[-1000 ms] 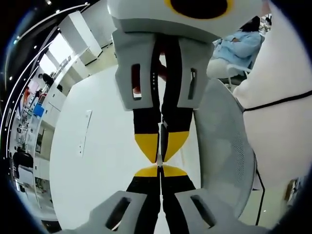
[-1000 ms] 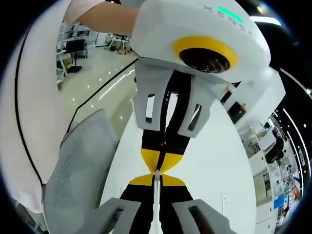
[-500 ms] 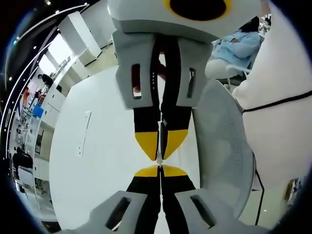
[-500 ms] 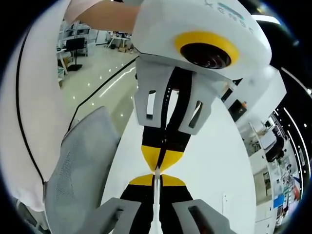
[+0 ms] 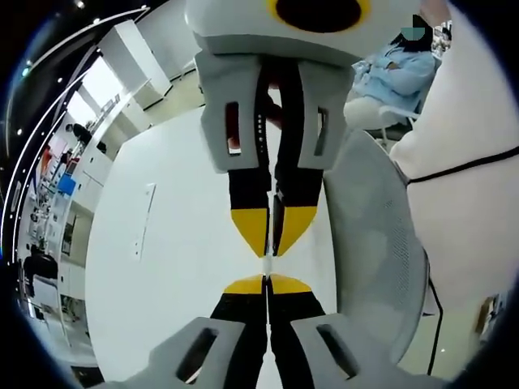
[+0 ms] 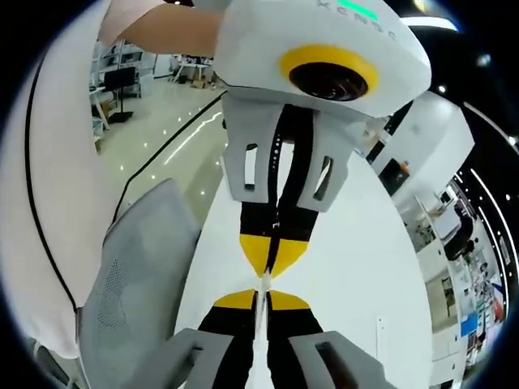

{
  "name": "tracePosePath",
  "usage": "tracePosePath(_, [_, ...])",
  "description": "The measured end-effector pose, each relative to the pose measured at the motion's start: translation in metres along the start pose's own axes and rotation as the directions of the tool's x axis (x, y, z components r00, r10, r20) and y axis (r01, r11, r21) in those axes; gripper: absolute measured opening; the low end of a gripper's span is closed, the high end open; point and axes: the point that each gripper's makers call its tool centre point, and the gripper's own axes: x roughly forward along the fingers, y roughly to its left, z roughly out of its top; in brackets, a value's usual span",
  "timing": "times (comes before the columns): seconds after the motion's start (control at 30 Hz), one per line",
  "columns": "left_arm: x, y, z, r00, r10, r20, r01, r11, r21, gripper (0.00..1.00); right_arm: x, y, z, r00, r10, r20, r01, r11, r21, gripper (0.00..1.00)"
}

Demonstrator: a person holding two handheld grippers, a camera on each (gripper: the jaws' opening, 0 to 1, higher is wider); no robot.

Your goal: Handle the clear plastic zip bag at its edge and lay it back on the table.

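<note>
Bag (image 5: 266, 263) seen edge-on, just a thin pale sliver strung between the two sets of yellow tips, up off the table (image 5: 170, 267). Rest of the bag too clear and thin to make out.

Left gripper (image 5: 266, 284) in the left gripper view: clenched, yellow pads pressed together on the sliver's near end. Right gripper (image 5: 272, 235) coming down from the top of that view, tip to tip with the left one, nearly touching. Pinched on the sliver's far end, with a narrow dark slit between its pads.

Right gripper view, same thing mirrored: right gripper (image 6: 262, 298) closed tight, clear strip of bag (image 6: 260, 324) running down between its jaws. Left gripper (image 6: 272, 255) facing it from above, pads closed on the same edge.

White table (image 6: 357, 267) behind and beneath both pairs of tips. Grey mesh chair (image 5: 373, 243) just right of the grippers in the left gripper view, left of them (image 6: 138, 275) in the right gripper view, beside the table edge. White shirt (image 5: 478, 146) with a black cord past the chair. Bare forearm (image 6: 170, 28) above the left gripper. Seated person in blue (image 5: 397, 69) far behind the right gripper.
</note>
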Motion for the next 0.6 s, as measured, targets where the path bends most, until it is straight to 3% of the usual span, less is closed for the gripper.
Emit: tracePosePath(0.6, [0.007,0.000,0.012,1.000,0.001,0.025,-0.001,1.000,-0.019,0.00,0.000,-0.009,0.016,1.000,0.009,0.020,-0.009,1.000,0.013,0.03])
